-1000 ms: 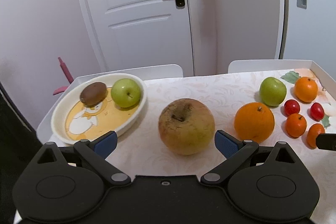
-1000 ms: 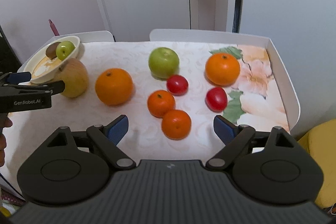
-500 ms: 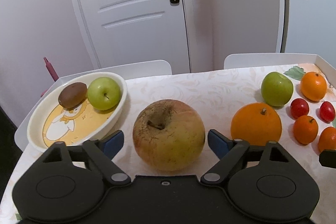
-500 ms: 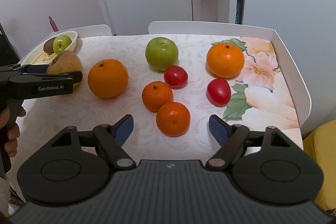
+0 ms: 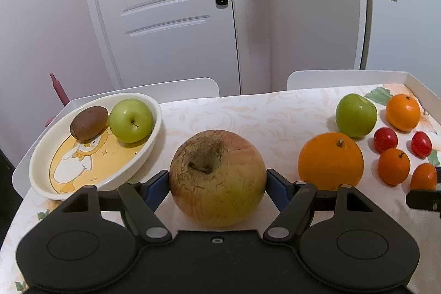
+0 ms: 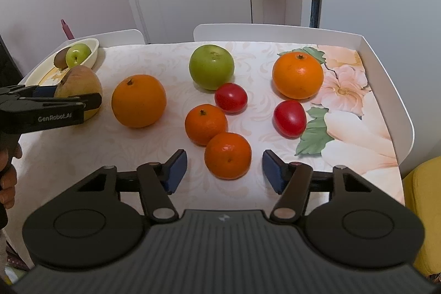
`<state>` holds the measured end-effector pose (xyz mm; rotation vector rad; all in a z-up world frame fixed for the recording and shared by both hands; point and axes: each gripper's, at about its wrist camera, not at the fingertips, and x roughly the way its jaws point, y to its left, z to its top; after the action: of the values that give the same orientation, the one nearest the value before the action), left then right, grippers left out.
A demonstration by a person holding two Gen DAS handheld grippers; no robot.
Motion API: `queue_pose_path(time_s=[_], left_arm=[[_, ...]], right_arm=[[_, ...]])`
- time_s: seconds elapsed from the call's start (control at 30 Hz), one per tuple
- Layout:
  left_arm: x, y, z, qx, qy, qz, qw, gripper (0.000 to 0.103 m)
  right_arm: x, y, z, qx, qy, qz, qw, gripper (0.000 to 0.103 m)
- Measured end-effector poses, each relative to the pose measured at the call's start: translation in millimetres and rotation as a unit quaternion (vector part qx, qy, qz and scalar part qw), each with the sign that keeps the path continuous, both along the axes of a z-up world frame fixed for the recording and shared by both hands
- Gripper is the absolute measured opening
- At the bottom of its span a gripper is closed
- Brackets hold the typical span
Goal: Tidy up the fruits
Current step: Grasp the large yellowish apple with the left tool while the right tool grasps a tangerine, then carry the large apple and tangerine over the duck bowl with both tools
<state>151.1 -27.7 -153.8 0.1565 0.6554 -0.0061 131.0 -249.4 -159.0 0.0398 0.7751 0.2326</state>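
The table (image 6: 380, 68) stretches ahead of both tongs. The left gripper (image 5: 217, 182) has just been closing, and its pads now clasp the big russet apple (image 5: 217, 178), the duck plate (image 5: 91, 156) just left of it. The right gripper (image 6: 224, 170), also just narrowing, flanks the nearest mandarin (image 6: 227, 155) without touching.

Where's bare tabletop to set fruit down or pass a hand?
Free: cloth behind the big apple, between the plate and the green apple; also the flowered strip by the tray's right wall. Crowded: the mandarin and tomato cluster ahead of the right tool.
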Motion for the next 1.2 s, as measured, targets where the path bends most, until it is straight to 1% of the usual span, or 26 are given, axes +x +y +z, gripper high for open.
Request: queue_pose_path(time_s=[0.33,0.37,0.47,0.67,0.9,1.2], left_arm=[[-13,4,1,0.005,0.003,-0.007,1.0000,0.078],[-13,4,0,0.005,0.003,-0.007,1.0000,0.078],[-17,5,1,0.007,0.003,-0.008,0.9999,0.078],[-26,9,2,0.003,0.003,-0.004,1.0000,0.078],[-40,14,9,-0.008,0.001,0.006,1.0000,0.078],[-58,24,33,-0.016,-0.017,0.016,0.9996,0.078]], right_arm=[[2,3,0,-0.006,-0.005,-0.003,1.000,0.068],[3,3,0,-0.006,-0.005,-0.003,1.000,0.065],[4,4,-1,-0.011,-0.004,-0.004,1.000,0.051],[1,4,2,-0.014,-0.006,-0.008,1.000,0.051],[-5,7,13,-0.012,-0.013,-0.008,1.000,0.051],[-14,19,40,-0.009,-0.030,0.002,1.000,0.051]])
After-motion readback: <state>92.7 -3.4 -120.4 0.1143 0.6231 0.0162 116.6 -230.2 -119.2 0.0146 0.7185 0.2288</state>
